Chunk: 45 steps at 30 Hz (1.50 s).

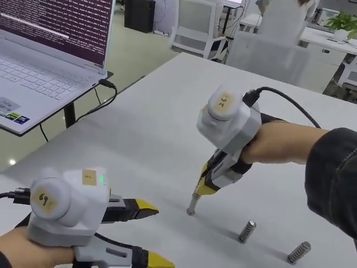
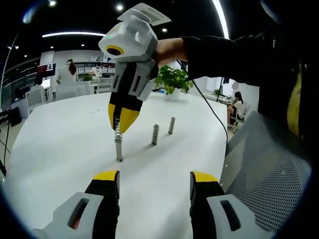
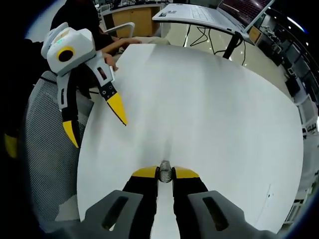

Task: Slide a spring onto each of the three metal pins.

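Your right gripper (image 1: 204,188) pinched the spring (image 3: 165,171), likely light and squashy, mid-coil atop the pin (image 2: 119,149); left gripper (image 2: 154,175) stood spread

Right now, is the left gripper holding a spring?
No, the left gripper has its jaws wide apart with nothing between them.

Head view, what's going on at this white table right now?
A person holds a claw in each hand. The right claw is shut on a spring, holding it at the top of a metal pin that stands on the table. Two other springs stand upright nearby, apparently seated on their pins. The left claw is open and hovers off to the side, holding nothing.
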Available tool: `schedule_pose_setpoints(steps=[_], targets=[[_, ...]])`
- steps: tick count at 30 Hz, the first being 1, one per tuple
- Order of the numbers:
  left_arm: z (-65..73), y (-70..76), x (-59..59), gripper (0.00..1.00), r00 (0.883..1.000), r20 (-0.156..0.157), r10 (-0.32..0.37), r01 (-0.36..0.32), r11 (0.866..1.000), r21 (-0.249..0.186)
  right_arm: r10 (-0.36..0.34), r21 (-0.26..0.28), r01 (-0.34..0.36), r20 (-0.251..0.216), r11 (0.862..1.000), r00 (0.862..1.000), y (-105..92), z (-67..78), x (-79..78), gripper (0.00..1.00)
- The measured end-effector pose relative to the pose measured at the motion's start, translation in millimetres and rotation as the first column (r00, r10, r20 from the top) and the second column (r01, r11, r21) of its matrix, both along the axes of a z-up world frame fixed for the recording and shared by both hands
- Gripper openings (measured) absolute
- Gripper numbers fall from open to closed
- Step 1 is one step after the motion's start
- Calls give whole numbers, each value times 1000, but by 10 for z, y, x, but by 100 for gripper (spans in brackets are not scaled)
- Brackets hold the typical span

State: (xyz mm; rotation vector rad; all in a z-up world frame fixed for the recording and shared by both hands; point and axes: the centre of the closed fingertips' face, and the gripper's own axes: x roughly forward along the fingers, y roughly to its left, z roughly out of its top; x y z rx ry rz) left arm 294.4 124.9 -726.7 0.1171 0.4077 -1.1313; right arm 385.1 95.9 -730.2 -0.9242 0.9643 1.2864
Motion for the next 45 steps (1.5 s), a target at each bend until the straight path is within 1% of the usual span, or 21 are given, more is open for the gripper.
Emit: schedule_pose_setpoints(steps=[5,10,19,23,28,30,37,40,42,45], targets=[[-1,19,-7,52,1000,-1,3,-3,1000,-2,0,-12,0,-4,1000,1000,-1,-96,2,8],[-5,24,-11,52,1000,-1,4,-4,1000,-1,-10,-13,10,-13,1000,1000,-4,-184,-11,8],[-8,17,-12,51,1000,-1,3,-3,1000,-1,-8,-24,7,-25,1000,1000,-3,-363,-67,8],[-15,29,-15,51,1000,-2,4,-4,1000,1,-9,-27,8,-31,1000,999,4,-413,-85,8],[-15,40,-11,51,1000,-2,6,-6,1000,1,-5,-36,4,-34,999,999,1,-460,-114,8],[-13,38,-10,51,1000,-1,6,-6,1000,1,-8,-27,7,-35,1000,999,16,-451,-112,8],[-10,31,-12,51,1000,-1,4,-4,1000,0,8,-36,-9,-29,999,1000,11,-461,-121,9],[-10,30,-15,51,1000,-1,2,-2,1000,0,11,-38,-13,-38,999,999,2,-475,-149,13],[-14,29,-18,51,1000,-2,2,-2,1000,0,9,-26,-10,-36,1000,999,16,-473,-145,17],[-15,22,-19,51,1000,-2,0,0,1000,1,8,-22,-9,-35,1000,999,13,-462,-143,19]])
